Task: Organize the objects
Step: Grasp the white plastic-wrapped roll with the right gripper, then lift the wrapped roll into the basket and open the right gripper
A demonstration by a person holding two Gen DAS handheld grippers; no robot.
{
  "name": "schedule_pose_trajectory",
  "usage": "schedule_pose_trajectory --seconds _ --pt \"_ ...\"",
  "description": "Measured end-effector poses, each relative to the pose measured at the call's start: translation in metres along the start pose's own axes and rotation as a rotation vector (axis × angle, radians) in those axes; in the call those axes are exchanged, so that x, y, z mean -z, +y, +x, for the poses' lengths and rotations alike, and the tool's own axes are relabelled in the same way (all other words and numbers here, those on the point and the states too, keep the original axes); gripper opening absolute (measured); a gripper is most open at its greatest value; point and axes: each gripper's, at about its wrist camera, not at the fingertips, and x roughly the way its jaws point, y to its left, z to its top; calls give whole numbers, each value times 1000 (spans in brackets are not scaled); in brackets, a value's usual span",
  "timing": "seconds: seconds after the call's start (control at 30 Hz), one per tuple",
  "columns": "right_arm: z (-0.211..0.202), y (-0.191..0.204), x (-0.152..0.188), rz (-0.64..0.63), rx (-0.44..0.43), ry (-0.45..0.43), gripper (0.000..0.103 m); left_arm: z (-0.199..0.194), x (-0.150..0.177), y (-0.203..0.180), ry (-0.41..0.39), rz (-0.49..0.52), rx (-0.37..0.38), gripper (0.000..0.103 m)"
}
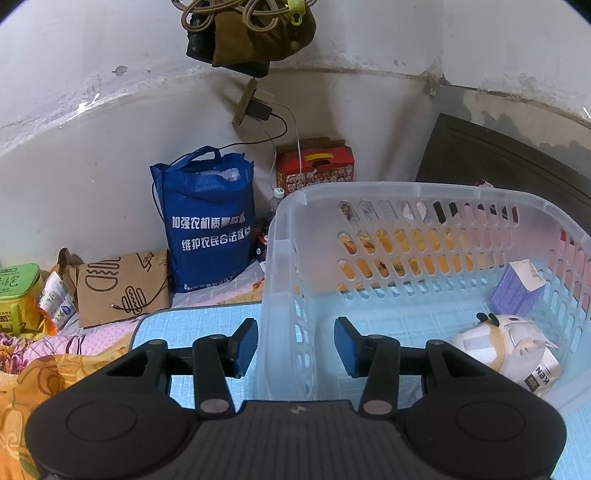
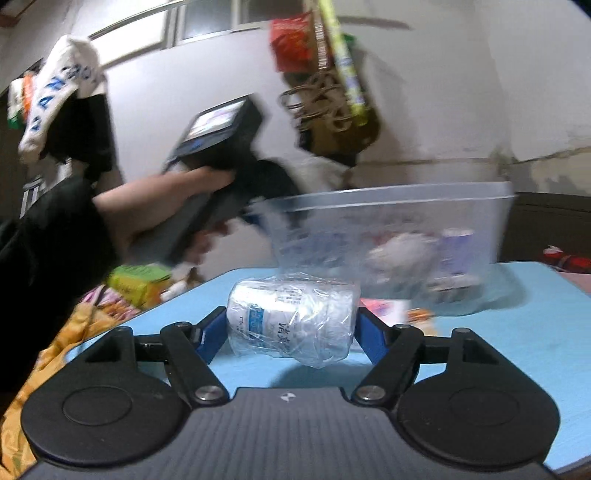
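A clear plastic basket stands on a light blue table. Inside lie a purple box, a plush toy and a small carton. My left gripper is open, its fingers astride the basket's near left wall without touching it. My right gripper is shut on a white bottle wrapped in clear plastic, held just above the table. The basket shows blurred beyond it, with the hand-held left gripper at its left rim.
A blue tote bag, a brown paper bag, a green box and a red carton crowd the corner behind the table. Bags hang on the wall. Small packets lie on the table near the basket.
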Motion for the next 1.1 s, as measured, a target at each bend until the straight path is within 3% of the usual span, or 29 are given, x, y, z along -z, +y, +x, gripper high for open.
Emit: schedule_pose_trajectory --seconds 0.23,0.5,0.73,1.1 --pt "-15 -49 -6 57 92 -7 76 1 -1 0 5 1 2 50" --pt "-27 -72 2 78 141 -11 76 1 0 -1 3 1 -22 48" --pt "-30 -86 9 120 132 -14 76 0 0 -3 18 -18 -48 38" --pt "-38 -100 2 166 99 -27 76 3 -6 -3 58 4 -32 37"
